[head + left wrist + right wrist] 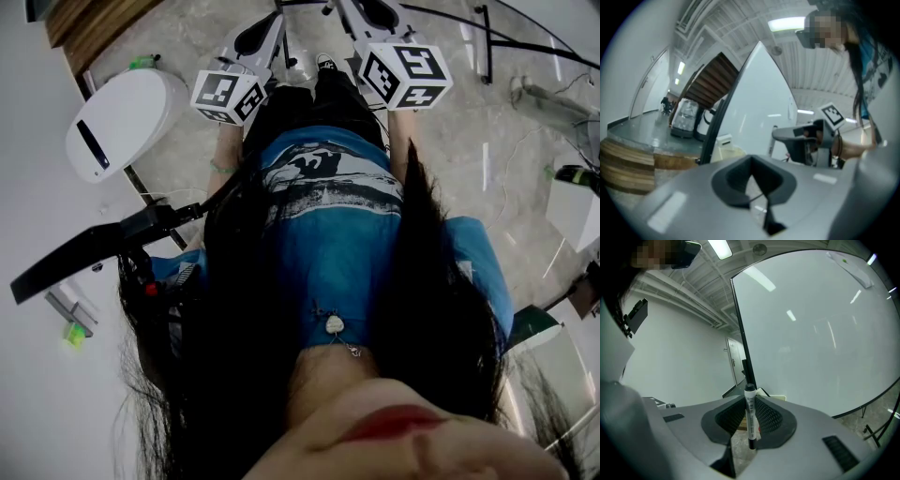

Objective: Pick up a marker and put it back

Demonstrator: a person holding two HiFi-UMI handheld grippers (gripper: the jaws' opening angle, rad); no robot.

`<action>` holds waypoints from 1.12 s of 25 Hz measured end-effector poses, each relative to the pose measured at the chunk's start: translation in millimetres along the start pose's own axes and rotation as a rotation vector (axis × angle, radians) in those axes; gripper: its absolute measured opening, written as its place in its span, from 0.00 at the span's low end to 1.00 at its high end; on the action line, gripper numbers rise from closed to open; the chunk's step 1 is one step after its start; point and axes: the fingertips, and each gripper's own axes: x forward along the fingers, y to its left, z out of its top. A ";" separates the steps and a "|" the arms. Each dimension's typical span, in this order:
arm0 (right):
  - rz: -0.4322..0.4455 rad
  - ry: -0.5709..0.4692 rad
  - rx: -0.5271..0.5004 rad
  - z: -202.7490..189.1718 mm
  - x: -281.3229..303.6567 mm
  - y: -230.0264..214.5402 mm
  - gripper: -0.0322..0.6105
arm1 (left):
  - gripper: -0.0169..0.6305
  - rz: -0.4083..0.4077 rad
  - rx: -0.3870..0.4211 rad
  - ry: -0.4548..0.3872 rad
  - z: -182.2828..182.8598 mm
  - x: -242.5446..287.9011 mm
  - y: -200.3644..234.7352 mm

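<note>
We get bright, even indoor light in all three views. In both gripper views it comes from long ceiling lamps (790, 23), which burn out to plain white. The whiteboard (815, 333) carries streaks of their glare, and the polished floor (459, 178) shines back pale patches. Shadows are soft. We find the head view darkest in the middle, where black hair (225, 309) swallows detail, and blurred along its bottom edge. Both gripper views bend straight lines and fade to black in the corners. The left one is soft and smeared throughout; the right one is crisper, with the marker (750, 416) sharp.
</note>
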 end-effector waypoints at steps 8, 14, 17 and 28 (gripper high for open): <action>0.002 -0.003 -0.012 4.6 2.4 -2.6 0.16 | 0.03 0.010 -0.003 -0.006 1.4 1.2 2.9; 0.003 -0.023 -0.054 23.2 11.4 -11.4 0.16 | 0.03 0.036 -0.004 -0.020 7.5 2.1 9.6; 0.004 -0.038 -0.083 34.1 19.9 -16.1 0.16 | 0.03 0.056 -0.005 -0.026 8.6 0.6 15.1; 0.047 0.045 -0.324 27.7 86.4 -26.5 0.16 | 0.03 0.138 -0.008 -0.062 21.2 -2.7 37.5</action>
